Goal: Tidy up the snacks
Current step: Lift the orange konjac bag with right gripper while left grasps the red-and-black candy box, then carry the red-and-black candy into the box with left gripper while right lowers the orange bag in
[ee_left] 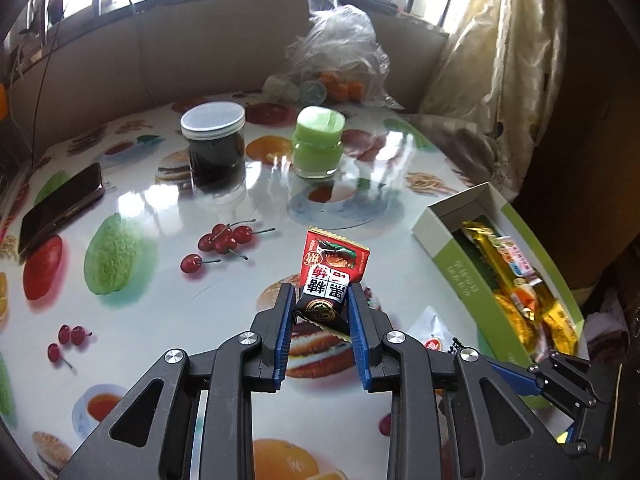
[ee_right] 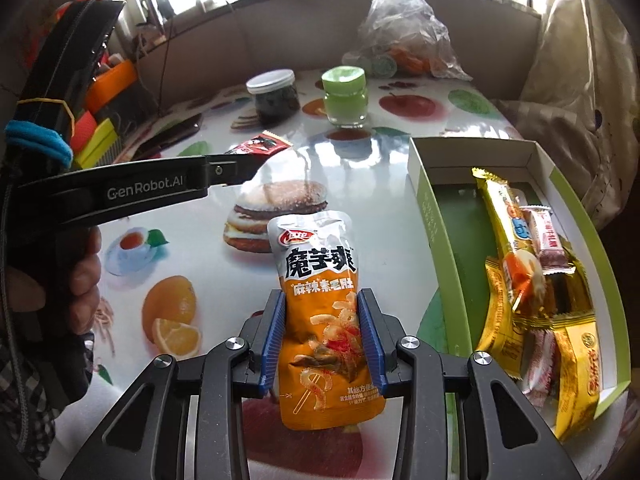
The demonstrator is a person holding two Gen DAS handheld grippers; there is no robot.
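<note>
Above table (ee_left: 160,208), both grippers (ee_left: 320,300) tilted downward, gripping snacks (ee_right: 320,300)

I see bare tablecloth (ee_right: 400,184) between my grippers and the open box (ee_right: 424,216), so the way across is free. The box's far end (ee_right: 476,152) is empty; wrappers (ee_right: 528,280) crowd its near half. Two jars (ee_left: 214,144) stand well back.

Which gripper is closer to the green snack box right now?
Right. The right gripper, shut on the orange pouch, sits just beside the box. The left gripper, shut on the red packet, is farther across the table.
</note>
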